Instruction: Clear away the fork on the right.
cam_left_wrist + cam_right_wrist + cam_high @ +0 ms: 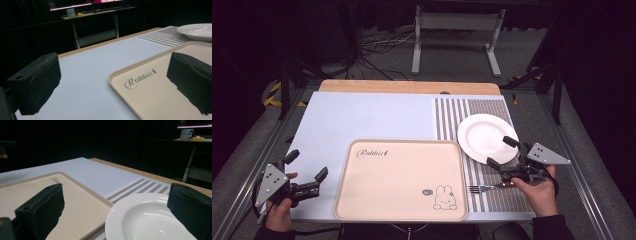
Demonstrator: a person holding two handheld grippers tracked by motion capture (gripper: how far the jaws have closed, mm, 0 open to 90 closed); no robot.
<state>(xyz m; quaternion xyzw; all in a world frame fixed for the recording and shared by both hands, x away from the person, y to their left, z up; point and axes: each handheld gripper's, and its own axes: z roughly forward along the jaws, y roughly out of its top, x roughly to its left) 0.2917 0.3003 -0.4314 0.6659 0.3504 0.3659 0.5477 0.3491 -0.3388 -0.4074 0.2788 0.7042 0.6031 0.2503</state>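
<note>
A beige tray (362, 200) with a rabbit drawing lies at the front middle of the table. A white plate (484, 135) rests on a striped placemat (452, 115) to the tray's right. A fork (486, 188) lies on the mat below the plate. My left gripper (307, 165) stands open at the front left, just off the tray's left edge (117, 75), with nothing between its jaws. My right gripper (502, 151) is open at the plate's near rim (112, 220), one jaw on each side of it. The plate (197, 30) shows far off in the left gripper view.
A pale blue mat (362, 120) covers the wooden table (407, 86). Beyond the table stand a white frame (457, 35) and loose cables (372, 50) on the floor. Metal rails run along both table sides.
</note>
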